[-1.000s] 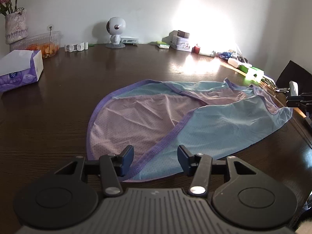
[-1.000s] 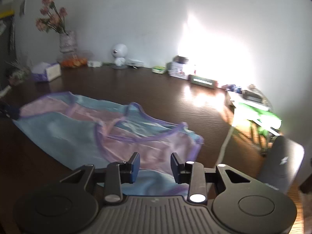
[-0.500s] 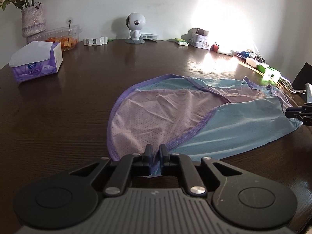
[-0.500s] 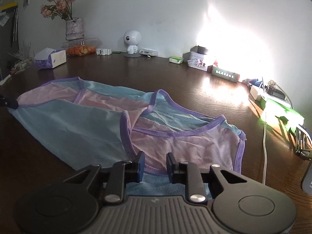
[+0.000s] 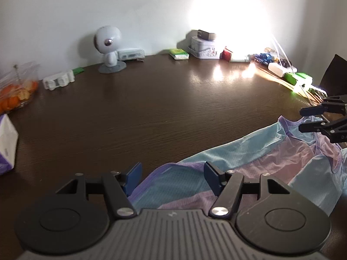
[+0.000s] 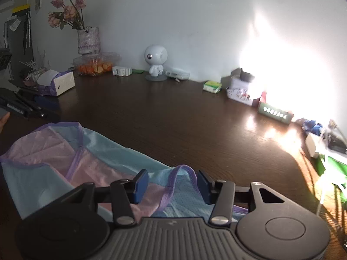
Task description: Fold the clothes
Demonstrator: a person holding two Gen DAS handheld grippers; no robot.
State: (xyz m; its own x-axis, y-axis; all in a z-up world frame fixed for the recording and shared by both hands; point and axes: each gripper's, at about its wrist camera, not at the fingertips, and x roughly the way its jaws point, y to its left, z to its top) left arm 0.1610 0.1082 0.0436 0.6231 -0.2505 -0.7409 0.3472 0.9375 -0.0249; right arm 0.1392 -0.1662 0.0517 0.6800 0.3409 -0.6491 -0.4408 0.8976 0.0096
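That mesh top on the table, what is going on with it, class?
A person is folding a blue and pink mesh top on a dark wooden table, a handheld gripper in each hand. The left gripper and the right gripper sit over opposite ends of the top. Both sets of jaws are opening, with fabric between the pads but not pinched. The top lies doubled over, loosely creased.

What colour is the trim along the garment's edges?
Purple trim on the garment, clearest in the right wrist view.

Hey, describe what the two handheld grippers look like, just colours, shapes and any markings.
Both match: the left gripper and right gripper have a ribbed dark-grey body, two round black discs, black linkage arms with silver rivets, and dark-blue pads on the fingers. White lettering, too blurred to read, marks the left one's side.
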